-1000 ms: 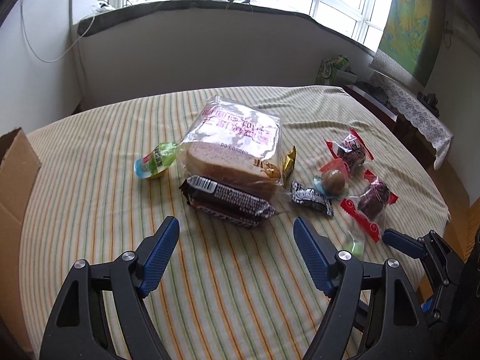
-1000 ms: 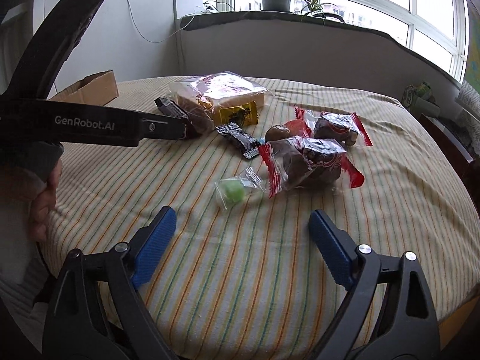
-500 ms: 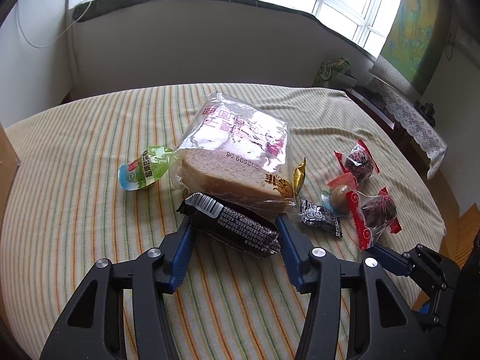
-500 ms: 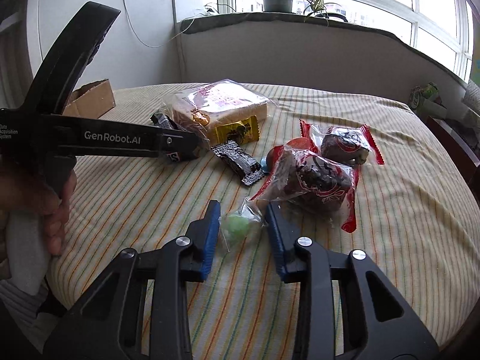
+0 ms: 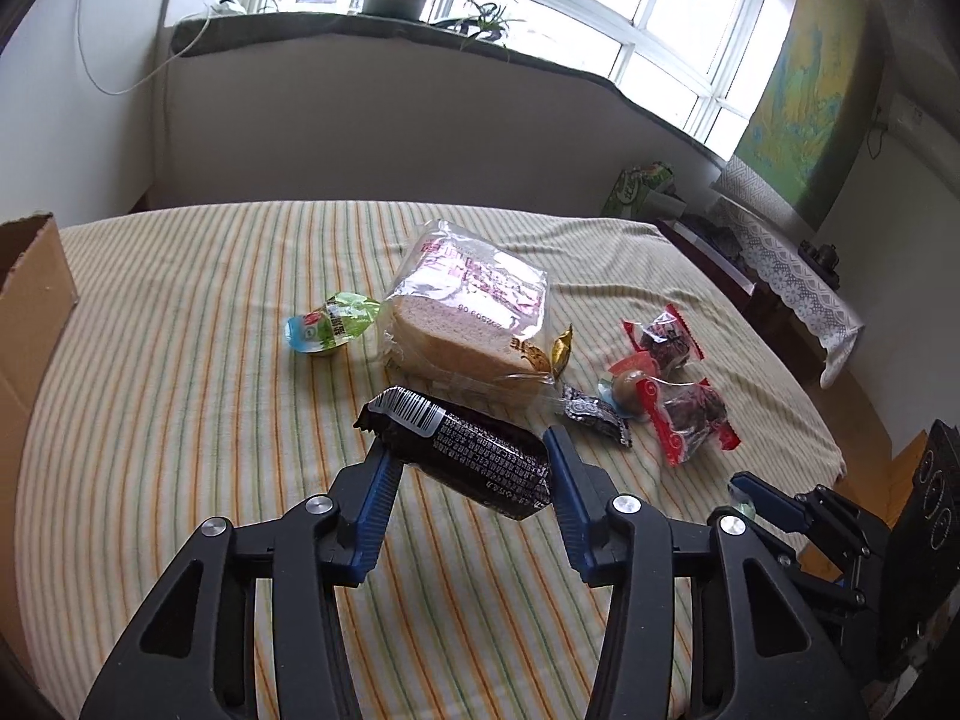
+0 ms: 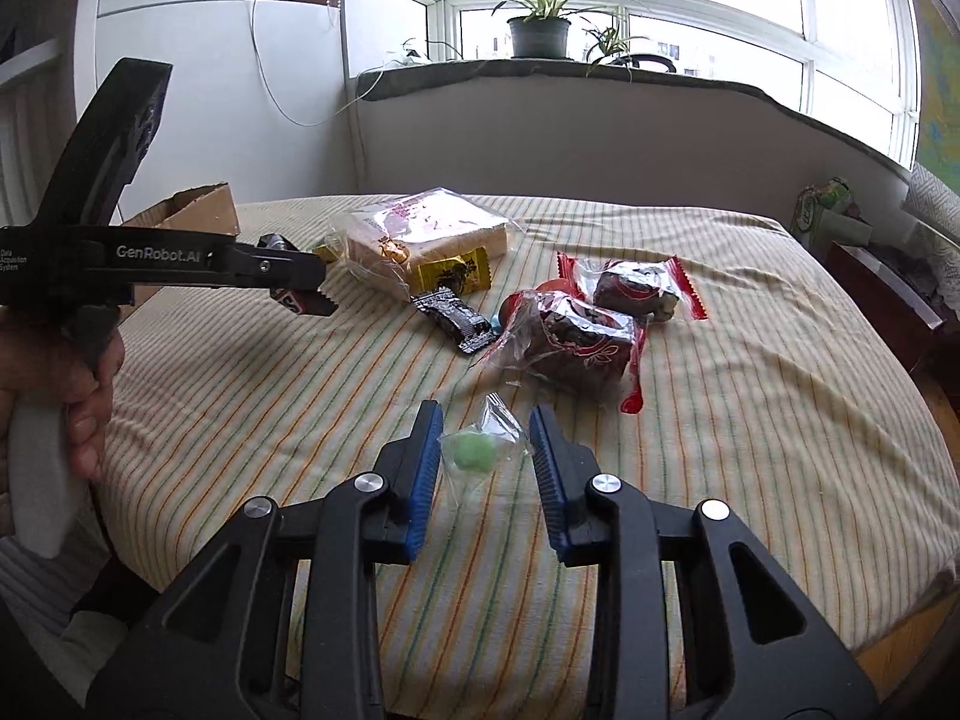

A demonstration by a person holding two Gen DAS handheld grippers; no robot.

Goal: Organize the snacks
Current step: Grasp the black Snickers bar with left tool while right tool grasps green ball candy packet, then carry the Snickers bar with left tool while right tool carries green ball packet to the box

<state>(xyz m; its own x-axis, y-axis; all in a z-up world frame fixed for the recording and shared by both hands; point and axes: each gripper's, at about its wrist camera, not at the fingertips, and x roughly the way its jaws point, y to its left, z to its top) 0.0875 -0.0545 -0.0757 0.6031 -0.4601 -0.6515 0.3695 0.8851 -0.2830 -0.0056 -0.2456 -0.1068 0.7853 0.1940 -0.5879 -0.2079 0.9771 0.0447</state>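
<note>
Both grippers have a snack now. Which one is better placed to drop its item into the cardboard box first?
Left, probably. The left gripper is shut on the dark snack bar, and the cardboard box sits on its side of the table. The right gripper, holding the green candy, is farther away.

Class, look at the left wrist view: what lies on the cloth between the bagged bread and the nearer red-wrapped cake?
A small black wrapped snack and a round brown sweet lie between the bagged bread and the nearer red-wrapped cake, in the left wrist view.

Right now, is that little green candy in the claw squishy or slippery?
The green candy looks small, so probably light. Its clear wrapper is loose and crinkly, so it could slip or twist between the right claw pads. Only the wrapper seems pinched, so it may dangle.
</note>
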